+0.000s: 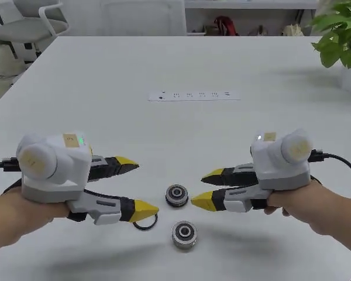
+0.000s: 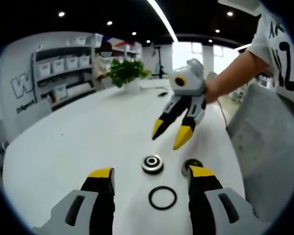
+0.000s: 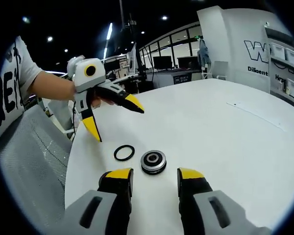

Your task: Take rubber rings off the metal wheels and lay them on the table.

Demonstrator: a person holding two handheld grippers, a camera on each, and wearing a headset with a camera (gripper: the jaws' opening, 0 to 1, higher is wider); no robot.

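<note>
ring (image 1: 145,228) half hidden, left hand-held gripper (image 1: 143,186)

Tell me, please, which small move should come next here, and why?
Probably ease the right hand-held gripper forward and close it on the round metal wheel with a dark rim. Its jaws stand open, and that wheel lies just ahead, centred between them. One black rubber ring already lies loose on the white table, so this wheel seems the next to strip.

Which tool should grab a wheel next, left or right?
Probably right: a wheel lies just ahead of the right tool, centred on its open jaws; the left tool faces the loose ring.
</note>
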